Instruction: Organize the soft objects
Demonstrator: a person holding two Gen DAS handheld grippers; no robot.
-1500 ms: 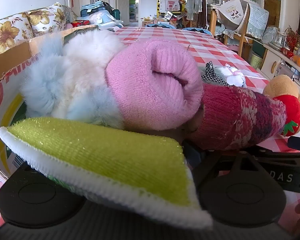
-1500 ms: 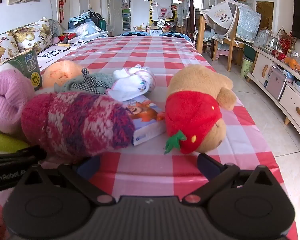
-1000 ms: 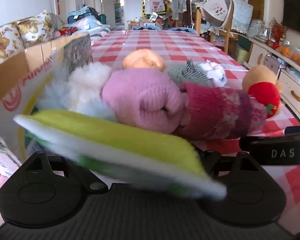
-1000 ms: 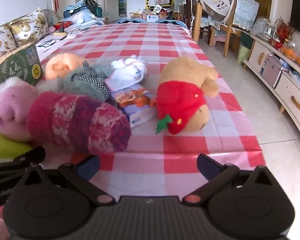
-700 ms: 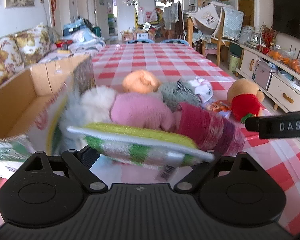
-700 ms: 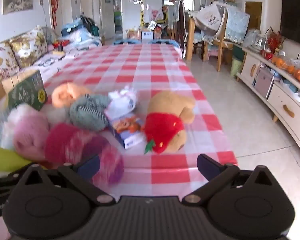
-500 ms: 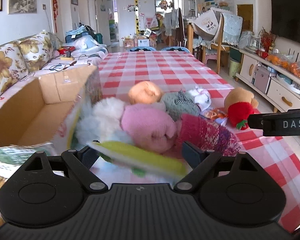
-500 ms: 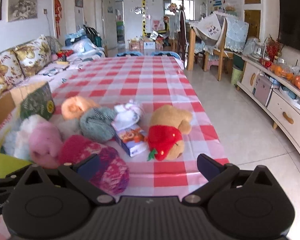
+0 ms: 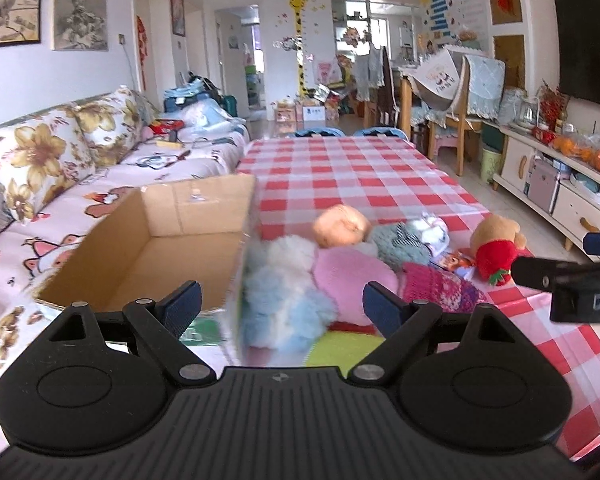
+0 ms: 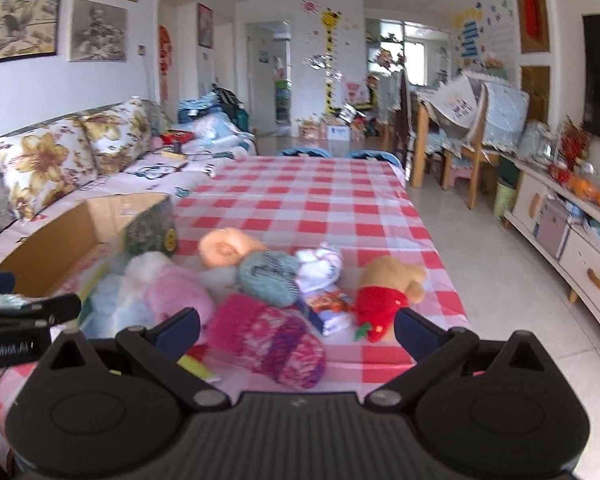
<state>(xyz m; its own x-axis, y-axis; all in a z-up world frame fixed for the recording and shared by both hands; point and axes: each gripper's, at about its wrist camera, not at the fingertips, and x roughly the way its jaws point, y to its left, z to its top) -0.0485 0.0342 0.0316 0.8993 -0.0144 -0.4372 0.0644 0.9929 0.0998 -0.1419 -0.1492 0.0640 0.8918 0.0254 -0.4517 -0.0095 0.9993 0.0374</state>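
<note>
My left gripper [image 9: 282,306] is open and empty, raised above the table's near edge. A green and white cloth [image 9: 340,346] lies on the table just below it. Behind lie a fluffy blue-white toy [image 9: 284,284], a pink roll [image 9: 350,276], a magenta patterned roll [image 9: 436,288], an orange ball [image 9: 342,226], a teal sock [image 9: 400,242] and a strawberry bear plush [image 9: 496,246]. An open cardboard box [image 9: 152,248] stands at the left. My right gripper [image 10: 296,330] is open and empty, raised above the magenta roll [image 10: 268,342].
The table has a red checked cloth [image 9: 340,168]. A floral sofa [image 9: 60,168] runs along the left side. A small printed packet [image 10: 330,306] lies beside the bear [image 10: 384,292]. Chairs [image 10: 476,152] and a cabinet [image 10: 572,232] stand to the right.
My left gripper opened and let go of the green cloth, which dropped to the table. Both grippers rose and pulled back from the pile.
</note>
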